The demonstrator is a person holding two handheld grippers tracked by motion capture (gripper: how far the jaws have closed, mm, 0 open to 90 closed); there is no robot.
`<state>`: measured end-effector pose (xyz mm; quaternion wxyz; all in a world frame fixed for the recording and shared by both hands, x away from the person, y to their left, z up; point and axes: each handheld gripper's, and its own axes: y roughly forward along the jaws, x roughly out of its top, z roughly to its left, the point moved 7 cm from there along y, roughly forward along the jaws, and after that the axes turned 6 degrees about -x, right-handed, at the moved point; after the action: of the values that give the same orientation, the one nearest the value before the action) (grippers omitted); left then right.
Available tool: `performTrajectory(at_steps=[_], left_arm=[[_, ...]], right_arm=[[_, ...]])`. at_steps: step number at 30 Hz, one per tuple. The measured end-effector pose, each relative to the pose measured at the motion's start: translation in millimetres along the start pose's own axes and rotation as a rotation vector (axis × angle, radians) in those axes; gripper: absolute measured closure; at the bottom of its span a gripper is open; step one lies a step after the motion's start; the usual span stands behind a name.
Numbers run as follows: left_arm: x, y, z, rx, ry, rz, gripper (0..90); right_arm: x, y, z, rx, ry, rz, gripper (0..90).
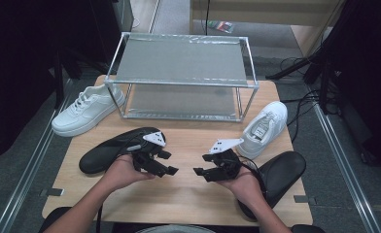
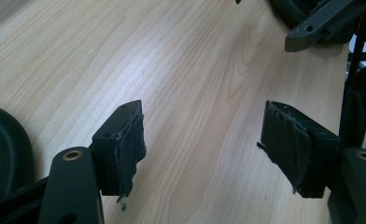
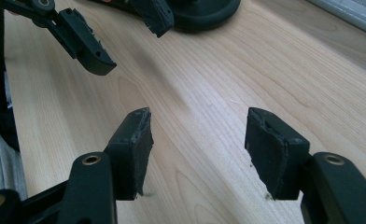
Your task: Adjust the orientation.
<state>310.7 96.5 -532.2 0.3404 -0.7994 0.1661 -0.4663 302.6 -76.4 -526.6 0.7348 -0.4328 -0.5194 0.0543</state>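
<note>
Two white lace-up leather sneakers lie on the wooden bench [image 1: 188, 194], one far left [image 1: 86, 110], one right [image 1: 266, 127], beside a metal-framed shelf rack [image 1: 181, 77]. Left gripper [image 1: 165, 163] and right gripper [image 1: 203, 171] hover wide open, empty. Each sneaker looks light, with a stiffish sole; the heel collar suits gripping.

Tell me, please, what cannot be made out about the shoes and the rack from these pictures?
- Right white shoe, high view: label inside too small to read.
- Black pad, left gripper view: cut off by the left edge.
- Rack, high view: lower shelf partly hidden by the top shelf.
- Left white shoe: heel behind a rack post.
</note>
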Motion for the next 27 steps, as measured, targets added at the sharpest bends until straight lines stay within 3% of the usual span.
performTrajectory(at_steps=[4,10,14,16,23,27], left_arm=[[-0.4,-2.8,1.4,-0.013,0.000,0.007,30.0],[1.2,-13.0,1.5,0.015,0.032,-0.013,35.6],[-1.2,-17.1,2.8,0.015,0.007,-0.013,37.3],[-4.5,-25.0,1.3,0.001,-0.019,-0.033,36.6],[-7.8,-36.1,2.4,0.008,-0.018,-0.045,36.6],[-10.3,-41.5,3.6,0.033,-0.007,-0.046,37.1]], right_arm=[[0.7,-1.5,-0.5,0.004,0.012,-0.006,43.2],[0.3,-2.3,0.7,0.011,-0.020,-0.005,45.3],[0.9,-1.6,1.2,0.018,-0.023,-0.004,44.2],[1.9,-0.9,-0.7,-0.004,-0.016,-0.003,44.9],[5.5,-0.9,-1.4,-0.002,0.001,-0.006,44.1],[6.7,-0.3,1.0,0.011,-0.019,-0.009,45.7]])
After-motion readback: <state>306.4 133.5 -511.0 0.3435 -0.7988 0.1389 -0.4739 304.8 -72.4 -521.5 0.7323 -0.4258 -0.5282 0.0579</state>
